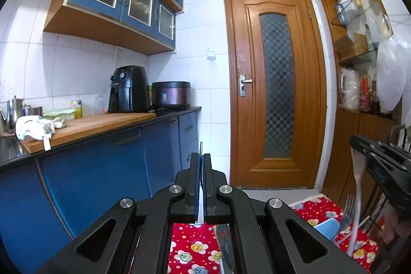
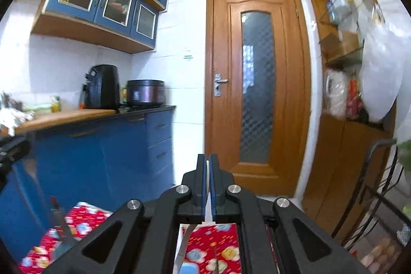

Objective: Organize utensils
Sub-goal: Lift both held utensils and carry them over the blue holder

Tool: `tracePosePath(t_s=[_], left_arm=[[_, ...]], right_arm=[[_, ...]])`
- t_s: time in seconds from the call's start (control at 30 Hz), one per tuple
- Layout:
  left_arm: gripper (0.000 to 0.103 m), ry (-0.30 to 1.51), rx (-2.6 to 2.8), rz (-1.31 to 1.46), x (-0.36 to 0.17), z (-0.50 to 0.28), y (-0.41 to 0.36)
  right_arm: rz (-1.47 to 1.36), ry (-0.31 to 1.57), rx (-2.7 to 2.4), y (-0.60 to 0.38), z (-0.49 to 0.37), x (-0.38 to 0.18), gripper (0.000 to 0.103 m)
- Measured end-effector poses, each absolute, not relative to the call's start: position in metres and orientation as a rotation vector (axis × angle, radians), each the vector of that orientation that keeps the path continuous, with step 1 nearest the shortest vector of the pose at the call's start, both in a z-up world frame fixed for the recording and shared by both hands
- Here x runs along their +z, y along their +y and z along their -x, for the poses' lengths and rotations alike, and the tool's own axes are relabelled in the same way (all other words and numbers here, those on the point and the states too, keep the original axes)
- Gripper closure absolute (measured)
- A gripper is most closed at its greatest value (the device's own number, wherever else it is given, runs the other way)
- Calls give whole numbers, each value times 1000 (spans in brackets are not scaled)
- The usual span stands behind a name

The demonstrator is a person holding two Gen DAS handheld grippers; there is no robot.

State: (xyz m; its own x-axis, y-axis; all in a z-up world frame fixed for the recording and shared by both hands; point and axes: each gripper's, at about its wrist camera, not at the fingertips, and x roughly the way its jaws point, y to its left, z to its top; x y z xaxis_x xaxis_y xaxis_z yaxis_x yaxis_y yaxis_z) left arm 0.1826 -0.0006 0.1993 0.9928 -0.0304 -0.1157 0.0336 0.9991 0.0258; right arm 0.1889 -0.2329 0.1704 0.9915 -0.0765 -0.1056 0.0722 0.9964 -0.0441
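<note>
Up in the left wrist view, the left gripper [image 1: 202,163] has its fingers pressed nearly together on a thin, edge-on utensil [image 1: 201,186] whose tip pokes out past them toward the wooden door [image 1: 273,86]; which kind of utensil it is cannot be told. Only this view shows the right gripper [image 1: 382,166] from outside, right of the door, with a pale long handle [image 1: 357,199] hanging from it over the red flowered cloth [image 1: 318,207]. A fork [image 1: 347,212] stands just beside that handle.

From the right wrist view, the right gripper's [image 2: 208,166] fingers are closed on a thin white strip [image 2: 207,186], below the door [image 2: 257,84]. Only here does a knife [image 2: 60,220] show, blurred, far left of the door above the cloth [image 2: 84,217].
</note>
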Motion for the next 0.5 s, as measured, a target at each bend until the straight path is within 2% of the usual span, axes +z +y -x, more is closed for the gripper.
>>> tracePosePath(t_s=[0.5], left_arm=[[102, 172, -51, -33, 168, -198, -7]], right_arm=[[114, 150, -105, -216, -212, 128, 99]])
